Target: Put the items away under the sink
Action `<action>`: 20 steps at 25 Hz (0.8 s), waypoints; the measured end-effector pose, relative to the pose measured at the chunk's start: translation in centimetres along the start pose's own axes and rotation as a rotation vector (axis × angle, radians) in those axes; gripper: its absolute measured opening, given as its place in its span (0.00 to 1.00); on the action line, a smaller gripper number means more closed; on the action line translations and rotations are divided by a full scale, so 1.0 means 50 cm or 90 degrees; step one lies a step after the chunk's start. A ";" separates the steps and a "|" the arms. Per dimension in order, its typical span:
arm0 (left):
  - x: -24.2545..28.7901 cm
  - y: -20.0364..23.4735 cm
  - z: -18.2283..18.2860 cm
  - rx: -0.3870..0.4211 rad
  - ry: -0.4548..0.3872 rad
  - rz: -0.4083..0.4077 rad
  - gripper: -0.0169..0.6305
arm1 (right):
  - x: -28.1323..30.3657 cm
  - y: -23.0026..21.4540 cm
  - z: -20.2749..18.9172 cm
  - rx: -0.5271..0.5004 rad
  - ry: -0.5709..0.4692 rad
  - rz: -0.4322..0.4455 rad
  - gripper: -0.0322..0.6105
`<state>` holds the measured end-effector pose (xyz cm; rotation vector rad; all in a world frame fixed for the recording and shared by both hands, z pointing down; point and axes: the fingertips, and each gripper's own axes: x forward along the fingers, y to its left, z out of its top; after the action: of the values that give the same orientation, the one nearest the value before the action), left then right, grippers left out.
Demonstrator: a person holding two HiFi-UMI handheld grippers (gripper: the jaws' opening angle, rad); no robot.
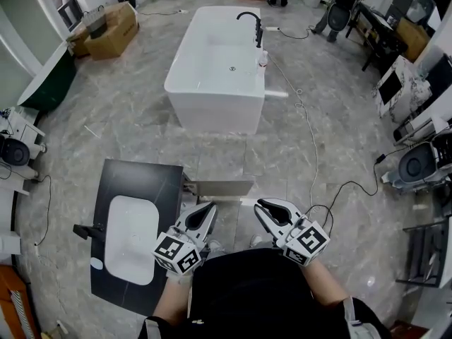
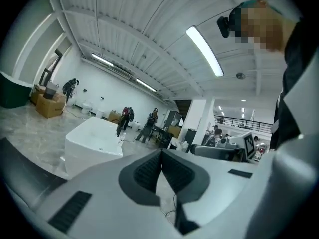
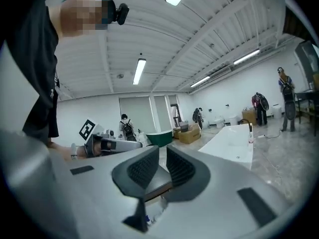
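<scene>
1. The grey marble floor filled most of the head view.
2. A white bathtub stood on it, well ahead of the person, with a black faucet on its right rim.
3. A dark desk stood at the lower left, and the white sink was set into its top, just left of the left hand-held gripper.
4. A pale grey panel jutted from the desk's right side, below the level of its top. Whether it was a drawer or a door could not be told.
5. Cardboard boxes sat at the far left, well apart from the bathtub.
6. The left hand-held gripper was clenched, its pads touching at the tips with nothing between them, and it pointed toward the grey panel.
7. The right hand-held gripper was released. A narrow gap showed between its pads, and nothing was in it.
8. A thin black cable trailed over the floor on the right.
9. Some small things lay low between the 2 hand-held grippers, too unclear to name.
</scene>
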<state>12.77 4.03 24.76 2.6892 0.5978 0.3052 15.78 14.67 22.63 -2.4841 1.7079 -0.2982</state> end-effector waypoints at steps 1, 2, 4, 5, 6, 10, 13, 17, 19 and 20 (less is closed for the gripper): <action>0.000 -0.003 -0.003 0.001 0.001 0.001 0.06 | -0.004 -0.001 0.001 0.000 -0.001 -0.001 0.13; 0.000 -0.006 -0.005 0.005 0.002 0.003 0.06 | -0.007 -0.002 0.002 0.000 -0.001 -0.001 0.13; -0.001 -0.009 -0.009 0.011 0.005 0.009 0.06 | -0.010 -0.002 0.000 0.002 0.002 0.000 0.13; -0.002 -0.010 -0.010 0.012 0.005 0.011 0.06 | -0.011 -0.001 -0.001 0.003 0.005 0.001 0.13; -0.003 -0.011 -0.011 0.011 0.005 0.012 0.06 | -0.011 0.000 -0.003 0.003 0.007 0.003 0.13; -0.006 -0.014 -0.011 0.013 0.006 0.020 0.06 | -0.010 -0.001 -0.008 0.005 0.013 0.007 0.13; -0.002 -0.013 -0.011 0.014 0.008 0.027 0.06 | -0.008 -0.003 0.001 0.006 0.006 0.014 0.13; 0.002 -0.016 -0.011 0.012 0.009 0.032 0.06 | -0.008 -0.010 0.001 0.008 0.009 0.017 0.13; 0.004 -0.016 -0.013 0.012 0.010 0.034 0.06 | -0.009 -0.014 -0.008 0.010 0.019 0.019 0.13; 0.005 -0.016 -0.014 0.011 0.011 0.035 0.06 | -0.009 -0.015 -0.009 0.011 0.021 0.019 0.13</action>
<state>12.51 5.03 25.11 2.7260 0.5349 0.3396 16.23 15.35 23.19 -2.4519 1.7453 -0.3510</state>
